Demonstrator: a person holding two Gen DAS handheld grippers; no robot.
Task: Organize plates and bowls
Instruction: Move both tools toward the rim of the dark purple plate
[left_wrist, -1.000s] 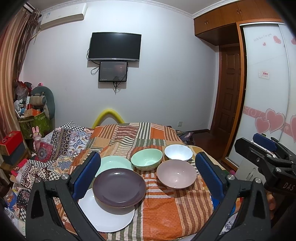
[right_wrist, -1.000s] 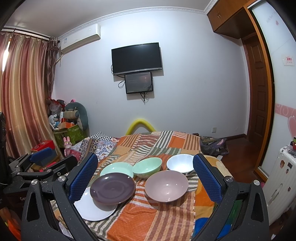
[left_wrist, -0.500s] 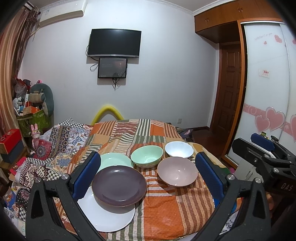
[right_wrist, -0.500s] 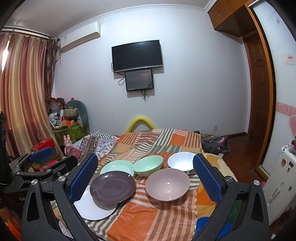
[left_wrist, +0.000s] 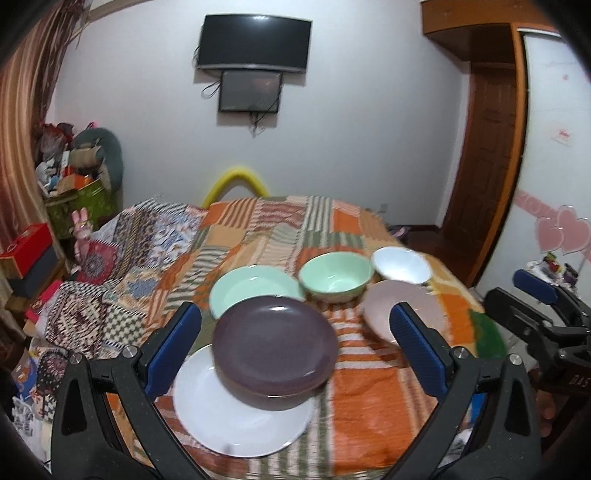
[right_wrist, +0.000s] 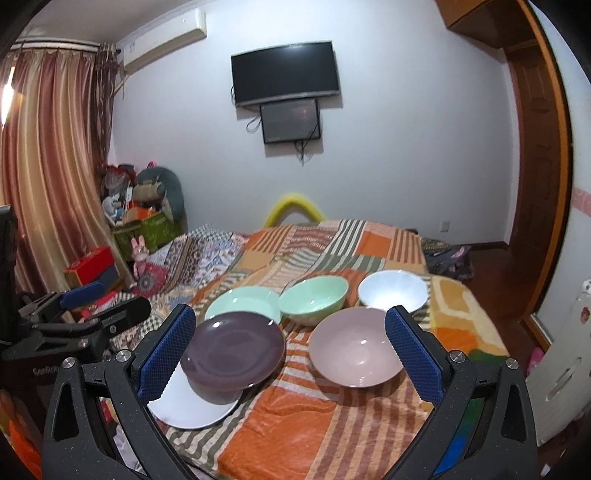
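Left wrist view: the left gripper (left_wrist: 295, 343) hangs above the near end of the bed with its jaws spread wide; the blue pads (left_wrist: 173, 347) hold nothing and touch nothing. Between them, on the striped orange blanket (left_wrist: 369, 384), lie the dishes. Three plates: a white plate (left_wrist: 236, 421) nearest the camera, a purple plate (left_wrist: 275, 341) resting partly on top of it, and a mint-green plate (left_wrist: 255, 288) just behind, its near edge tucked under the purple one. Three bowls: a mint-green bowl (left_wrist: 335, 277) beside the green plate, a white bowl (left_wrist: 400, 265) just right of it, and a pink bowl (left_wrist: 402, 310) in front of those two, partly hidden by the right-hand pad. The right gripper (left_wrist: 543, 314) shows at the right edge, off the side of the bed; this view is blurred and does not tell how far it is open.

Right wrist view: the right gripper (right_wrist: 290, 350) is likewise wide apart, empty, clear of every dish. The same count holds: three plates, white plate (right_wrist: 192, 402), purple plate (right_wrist: 232, 349), mint-green plate (right_wrist: 242, 302); three bowls, mint-green bowl (right_wrist: 314, 299), white bowl (right_wrist: 393, 290), pink bowl (right_wrist: 354, 347). The left gripper (right_wrist: 74, 317) sits at the left, beside the bed
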